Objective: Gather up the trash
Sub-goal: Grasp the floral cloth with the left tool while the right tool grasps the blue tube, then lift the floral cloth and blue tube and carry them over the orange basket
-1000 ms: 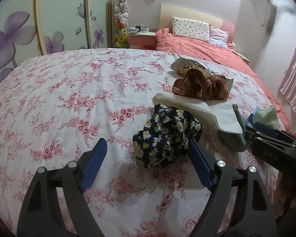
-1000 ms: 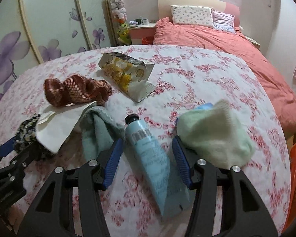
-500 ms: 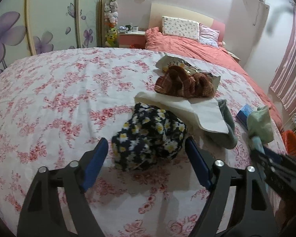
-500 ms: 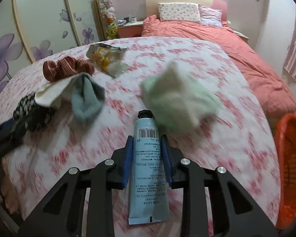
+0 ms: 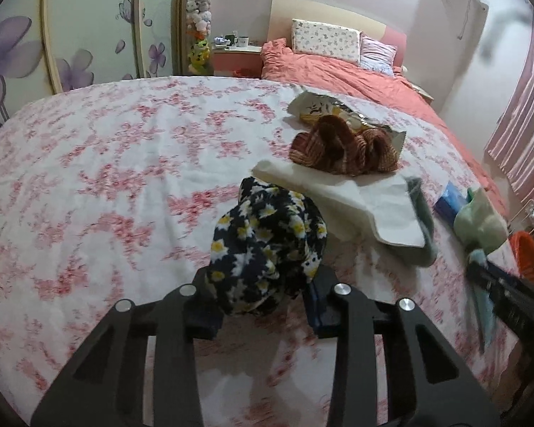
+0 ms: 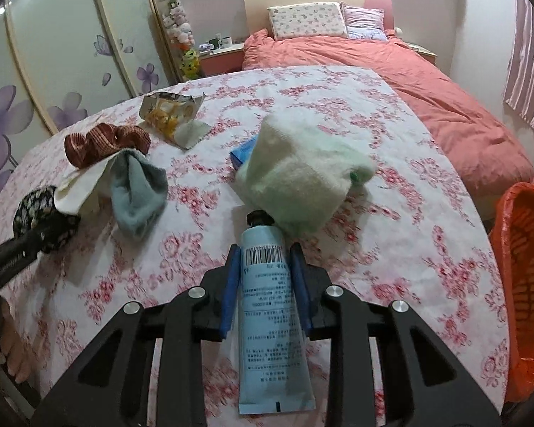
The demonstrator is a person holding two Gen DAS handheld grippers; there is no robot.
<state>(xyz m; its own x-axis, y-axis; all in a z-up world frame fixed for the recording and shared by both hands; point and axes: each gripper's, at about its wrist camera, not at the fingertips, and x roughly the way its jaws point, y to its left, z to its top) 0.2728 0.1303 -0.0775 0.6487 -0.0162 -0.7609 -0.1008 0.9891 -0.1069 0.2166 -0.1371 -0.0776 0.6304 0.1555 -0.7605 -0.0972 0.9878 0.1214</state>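
My left gripper is shut on a black daisy-print cloth that sits low over the flowered bedspread. My right gripper is shut on a light blue tube with a black cap, held above the bed. An opened snack bag lies further back; it also shows in the left wrist view. An orange bin stands at the bed's right edge.
A brown knitted piece, a white cloth, a grey-green sock, a pale green towel and a blue pack lie on the bed. A second bed with a red cover lies beyond.
My left gripper closed on the daisy cloth. My right gripper closed on the blue tube, lifted it and swung right toward the orange bin.
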